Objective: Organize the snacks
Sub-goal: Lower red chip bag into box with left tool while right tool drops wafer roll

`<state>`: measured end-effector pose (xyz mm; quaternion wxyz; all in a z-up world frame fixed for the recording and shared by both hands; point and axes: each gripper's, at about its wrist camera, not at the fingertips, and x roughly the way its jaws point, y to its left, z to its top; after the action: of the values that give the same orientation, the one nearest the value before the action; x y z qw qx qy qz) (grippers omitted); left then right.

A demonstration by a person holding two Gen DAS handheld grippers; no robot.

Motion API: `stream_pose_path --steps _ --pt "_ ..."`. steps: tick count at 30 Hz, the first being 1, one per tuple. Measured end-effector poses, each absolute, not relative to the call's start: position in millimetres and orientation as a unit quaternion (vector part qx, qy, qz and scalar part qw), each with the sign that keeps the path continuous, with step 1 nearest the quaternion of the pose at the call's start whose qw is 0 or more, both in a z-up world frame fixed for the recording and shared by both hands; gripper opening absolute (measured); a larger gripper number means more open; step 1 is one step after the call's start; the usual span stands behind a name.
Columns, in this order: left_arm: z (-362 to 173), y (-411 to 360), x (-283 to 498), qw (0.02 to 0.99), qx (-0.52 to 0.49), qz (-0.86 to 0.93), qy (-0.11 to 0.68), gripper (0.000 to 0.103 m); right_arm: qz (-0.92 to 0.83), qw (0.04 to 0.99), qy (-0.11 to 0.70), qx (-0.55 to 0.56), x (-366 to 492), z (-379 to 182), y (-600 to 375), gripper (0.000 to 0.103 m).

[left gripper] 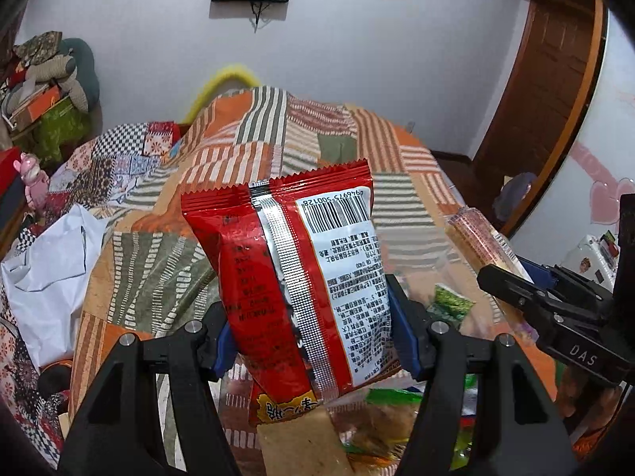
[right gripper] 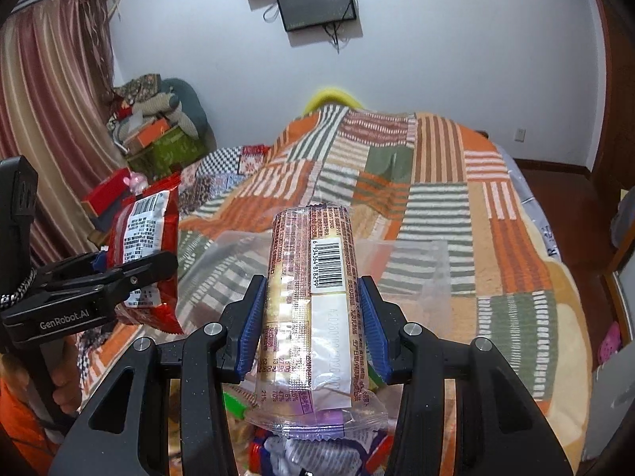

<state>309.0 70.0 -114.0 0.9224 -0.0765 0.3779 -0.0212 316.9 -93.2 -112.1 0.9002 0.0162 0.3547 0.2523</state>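
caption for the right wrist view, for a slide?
Right gripper holds a clear-wrapped biscuit pack above the patchwork bedspread; left gripper holds a red snack bag.

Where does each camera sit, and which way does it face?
Left wrist: on the left gripper, looking along its fingers at the red snack bag it clamps; the right gripper shows at right.
Right wrist: on the right gripper, facing its clamped biscuit pack; the left gripper shows at left.
Shared: patchwork blanket, both packs.

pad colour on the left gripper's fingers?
Blue pads on black fingers of the left gripper, clamping the red snack bag. Clearest in left wrist view.
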Motion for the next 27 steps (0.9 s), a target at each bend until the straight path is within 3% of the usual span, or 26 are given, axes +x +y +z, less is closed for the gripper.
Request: stream_pose_path --steps 16,27 --pt "-148.4 60.9 333.7 0.905 -0.066 -0.018 0.419 0.064 0.239 0.880 0.411 0.003 342.1 -142.8 -82.7 0.043" --pt "-137.5 65.6 322.6 0.909 -0.075 -0.010 0.409 0.072 0.238 0.880 0.411 0.015 336.6 -135.4 -86.6 0.043"
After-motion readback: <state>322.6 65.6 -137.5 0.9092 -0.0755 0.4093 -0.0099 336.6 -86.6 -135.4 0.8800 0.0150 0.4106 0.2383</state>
